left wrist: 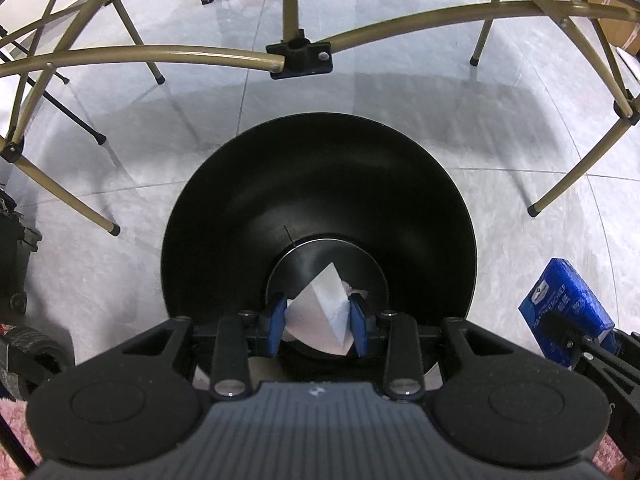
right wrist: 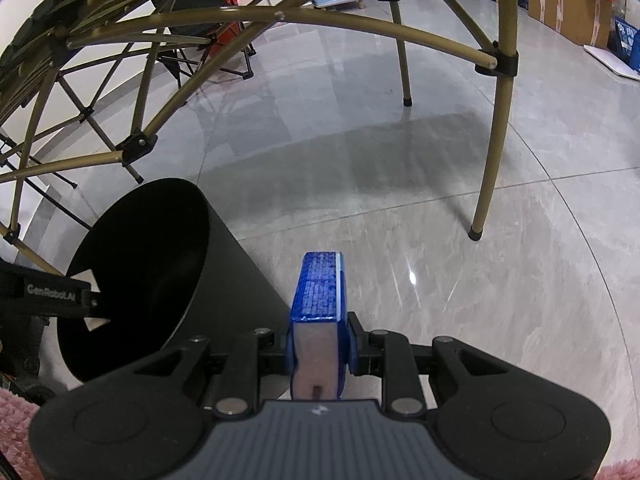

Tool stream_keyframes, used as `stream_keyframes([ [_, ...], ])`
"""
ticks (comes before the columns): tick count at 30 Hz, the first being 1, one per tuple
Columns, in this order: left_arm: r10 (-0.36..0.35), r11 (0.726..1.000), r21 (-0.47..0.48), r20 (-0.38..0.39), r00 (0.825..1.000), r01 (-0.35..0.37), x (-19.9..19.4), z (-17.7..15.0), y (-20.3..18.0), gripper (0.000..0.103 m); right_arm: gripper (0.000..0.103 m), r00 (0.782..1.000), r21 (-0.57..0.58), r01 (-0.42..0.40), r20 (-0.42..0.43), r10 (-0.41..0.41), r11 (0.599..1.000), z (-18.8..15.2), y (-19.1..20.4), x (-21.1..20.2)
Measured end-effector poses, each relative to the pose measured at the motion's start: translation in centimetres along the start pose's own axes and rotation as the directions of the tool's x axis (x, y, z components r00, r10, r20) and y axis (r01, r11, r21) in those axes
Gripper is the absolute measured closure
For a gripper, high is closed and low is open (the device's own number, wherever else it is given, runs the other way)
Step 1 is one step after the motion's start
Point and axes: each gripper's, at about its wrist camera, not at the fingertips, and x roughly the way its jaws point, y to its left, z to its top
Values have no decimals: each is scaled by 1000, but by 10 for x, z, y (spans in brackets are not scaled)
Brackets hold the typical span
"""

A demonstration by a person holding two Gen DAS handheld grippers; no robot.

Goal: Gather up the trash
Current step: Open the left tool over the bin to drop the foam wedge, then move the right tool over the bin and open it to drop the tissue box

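**Inspector:** Jaws first. Left gripper [left wrist: 319, 322]?

**Assistant:** Clamped on a folded white paper [left wrist: 326, 308]. Both blue pads press its sides, and the sheet stands up between them in a peak. Something small and crumpled sits against the paper by the right-hand pad; I cannot tell what it is.

**Inspector:** Pose?

**Assistant:** Pointing steeply downward, directly above the mouth of the black bin [left wrist: 320, 184]. The paper hangs over the bin's round base, inside the line of the rim but not resting on anything.

**Inspector:** Right gripper [right wrist: 318, 344]?

**Assistant:** Closed on a blue tissue pack [right wrist: 320, 288], held edge-on, its long side running forward past the fingertips. Pads flat on both broad faces. It also tilts downward, less steeply, and sits just beside the bin's outer wall, outside the rim. From the left camera the same pack shows at the bin's right, with white print on its face.

**Inspector:** Bin position?

**Assistant:** Upright on the grey tiled floor [right wrist: 440, 200], open, no lid. In the right wrist view the left gripper's black body reaches over the near rim, white paper showing at its tip.

**Inspector:** Beyond the bin?

**Assistant:** A frame of gold metal tubes [left wrist: 160, 52] with black joints and black foot caps arches over the floor; the bin stands near its legs. A pink fluffy rug [right wrist: 16, 412] shows at the lower left corner of the right view. Further off, a folding chair [right wrist: 200, 32], and cardboard boxes [right wrist: 568, 0] along the far side.
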Motion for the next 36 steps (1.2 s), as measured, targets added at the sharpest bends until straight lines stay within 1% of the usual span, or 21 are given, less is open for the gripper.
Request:
stream_keyframes([
  [4, -5, 1000, -3, -9, 1000, 5, 3, 3, -3, 68, 80, 1000, 12, -1, -6, 2, 1000, 2, -3, 2],
  [7, -10, 1000, -11, -9, 1000, 10, 3, 4, -3, 63, 80, 1000, 17, -3, -9, 4, 1000, 2, -4, 4],
  [8, -14, 1000, -13, -6, 1000, 14, 3, 5, -3, 58, 80, 1000, 17, -4, -10, 5, 1000, 2, -4, 4],
  [9, -18, 1000, -14, -1, 1000, 18, 2, 5, -4, 50, 80, 1000, 18, -5, -11, 5, 1000, 2, -5, 4],
  [10, -18, 1000, -14, 3, 1000, 18, 1, 5, -5, 44, 80, 1000, 20, -5, -12, 6, 1000, 2, -5, 5],
  [12, -11, 1000, -19, 8, 1000, 11, 0, 5, -6, 17, 80, 1000, 20, -5, -12, 5, 1000, 2, -5, 5],
  [15, -9, 999, -48, 0, 1000, 9, 0, 6, -4, 2, 80, 1000, 20, -5, -11, 6, 1000, 2, -5, 4],
  [18, -16, 997, -77, -19, 1000, 14, 2, 6, -1, 1, 80, 1000, 18, -6, -13, 6, 1000, 2, -5, 4],
  [23, -15, 996, -90, -42, 999, 12, 6, 6, 1, 0, 80, 1000, 17, -7, -14, 8, 1000, 2, -6, 4],
  [36, -17, 996, -93, -38, 999, 14, 4, 4, 6, 0, 80, 1000, 5, -8, -5, 8, 1000, 0, -1, -4],
])
